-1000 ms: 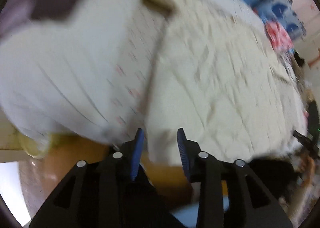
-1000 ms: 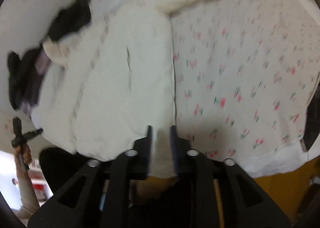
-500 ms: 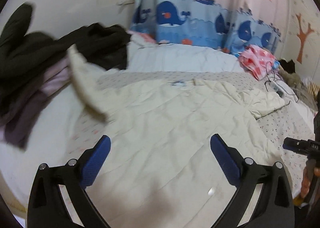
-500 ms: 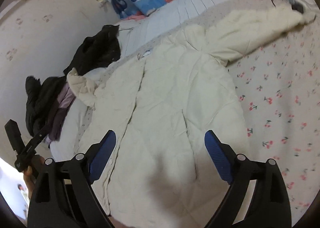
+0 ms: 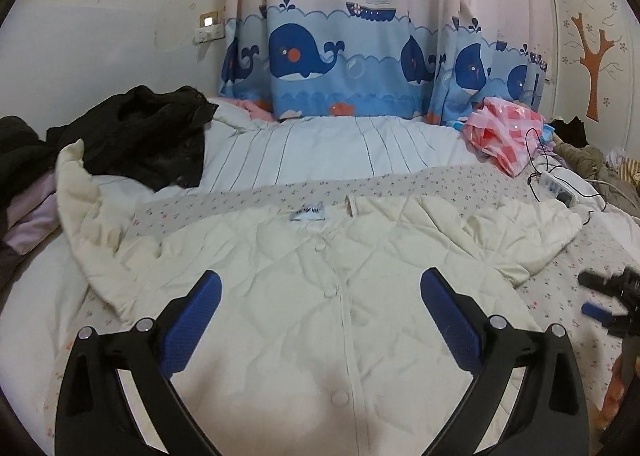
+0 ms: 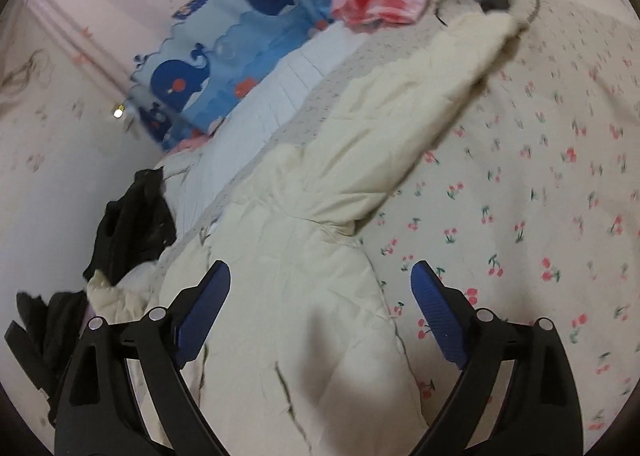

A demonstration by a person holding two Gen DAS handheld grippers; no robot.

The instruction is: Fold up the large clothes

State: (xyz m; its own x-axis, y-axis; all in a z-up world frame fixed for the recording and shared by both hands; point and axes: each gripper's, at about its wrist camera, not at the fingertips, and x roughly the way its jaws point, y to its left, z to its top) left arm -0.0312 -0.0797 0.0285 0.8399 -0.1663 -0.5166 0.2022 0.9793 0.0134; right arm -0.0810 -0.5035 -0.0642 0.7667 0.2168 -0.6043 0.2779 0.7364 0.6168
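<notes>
A cream quilted jacket [image 5: 344, 280] lies spread face up on the bed, buttoned down the front, collar away from me, one sleeve out to each side. My left gripper [image 5: 320, 312] is open and empty above the jacket's chest. My right gripper [image 6: 320, 304] is open and empty above the jacket's [image 6: 304, 256] side, below its right sleeve [image 6: 404, 108]. The right gripper also shows at the right edge of the left wrist view [image 5: 608, 296].
The bed has a cherry-print sheet [image 6: 540, 176] and a striped white quilt [image 5: 340, 148]. Black clothes [image 5: 136, 128] are piled at the far left. A pink checked cloth [image 5: 504, 128] and a power strip with cables [image 5: 560, 188] lie at the far right. A whale curtain [image 5: 360, 56] hangs behind.
Both grippers have let go of the jacket's hem, opened wide and lifted and tilted up, so the views now look along the bed over the spread jacket.
</notes>
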